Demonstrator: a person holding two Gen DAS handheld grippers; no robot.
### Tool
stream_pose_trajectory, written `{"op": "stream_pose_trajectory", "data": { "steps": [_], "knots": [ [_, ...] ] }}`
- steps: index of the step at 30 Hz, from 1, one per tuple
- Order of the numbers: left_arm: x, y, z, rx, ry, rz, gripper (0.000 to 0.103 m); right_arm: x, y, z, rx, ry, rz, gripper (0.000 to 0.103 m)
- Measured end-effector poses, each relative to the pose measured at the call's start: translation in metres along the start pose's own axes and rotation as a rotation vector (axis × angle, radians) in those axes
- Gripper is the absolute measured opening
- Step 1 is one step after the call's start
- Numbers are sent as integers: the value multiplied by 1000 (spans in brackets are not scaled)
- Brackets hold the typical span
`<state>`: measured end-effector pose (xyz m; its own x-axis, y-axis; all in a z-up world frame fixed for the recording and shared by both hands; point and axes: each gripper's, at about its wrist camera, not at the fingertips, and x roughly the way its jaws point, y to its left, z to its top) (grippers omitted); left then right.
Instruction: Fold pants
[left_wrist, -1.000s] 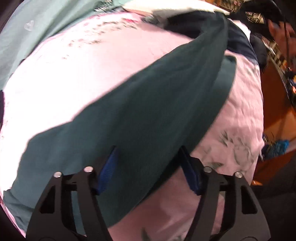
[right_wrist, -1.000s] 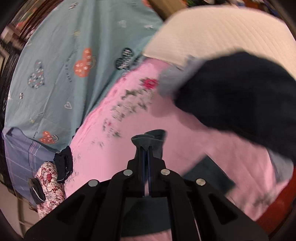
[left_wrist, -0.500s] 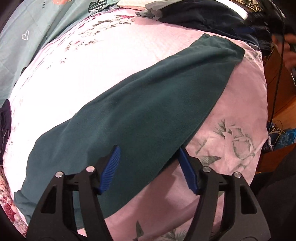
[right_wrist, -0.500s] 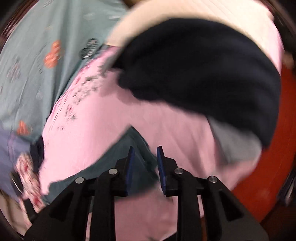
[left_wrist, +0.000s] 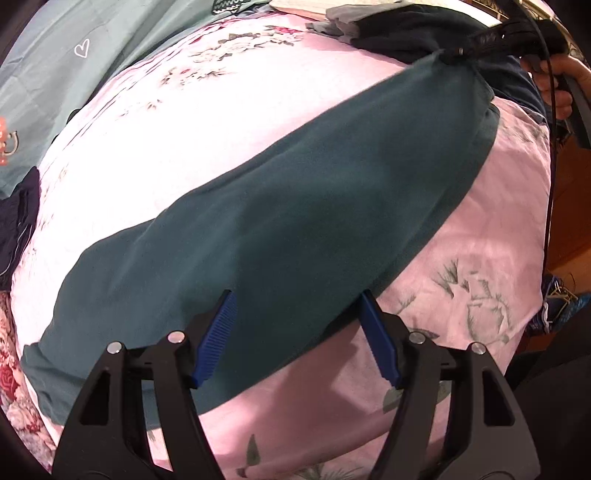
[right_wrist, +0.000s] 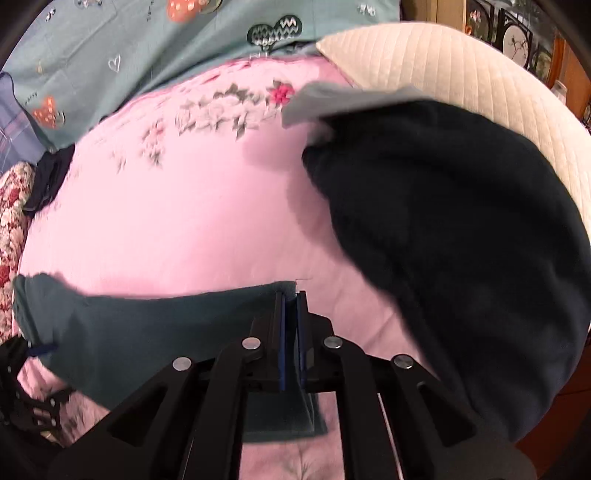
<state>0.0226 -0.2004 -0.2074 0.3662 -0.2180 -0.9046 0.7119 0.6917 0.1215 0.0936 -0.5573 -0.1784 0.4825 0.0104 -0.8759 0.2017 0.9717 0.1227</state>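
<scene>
Pants (left_wrist: 295, 206) corner pinched

Right gripper (right_wrist: 291, 295) clenched on the hem; left gripper (left_wrist: 295, 317) parted, edge between jaws unpressed; soft, limp; grip edges.

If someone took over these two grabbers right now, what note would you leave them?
Right gripper: shut on one end corner of the teal pants.
Left gripper: open, over the pants' near edge, not gripping.
Pants lie stretched across the pink bedspread; a dark clothes pile sits beside them.
Done: pants laid out long and narrow.
Left: grip with the left gripper, then probably fold end to end.
</scene>
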Motion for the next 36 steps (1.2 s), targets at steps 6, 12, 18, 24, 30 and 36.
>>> {"op": "stream_pose_trajectory", "data": {
  "steps": [6,12,18,24,30,36],
  "knots": [
    [-3,-4,-3,-32,4,26,72,14,-8,-11,-32,99,-46,20],
    [-1,-4,0,-53,8,43,75,-27,-44,-34,159,99,115,20],
    [1,-5,5,-55,8,36,75,-14,-21,-61,80,182,53,12],
    [0,-18,6,10,8,-18,75,-46,-20,-71,103,101,46,7],
    [-20,-9,-1,57,-22,23,76,-34,-10,-81,64,156,-103,22],
    [-77,119,-44,-198,-67,220,85,-86,65,-57,-63,-47,-62,33]
  ]
}}
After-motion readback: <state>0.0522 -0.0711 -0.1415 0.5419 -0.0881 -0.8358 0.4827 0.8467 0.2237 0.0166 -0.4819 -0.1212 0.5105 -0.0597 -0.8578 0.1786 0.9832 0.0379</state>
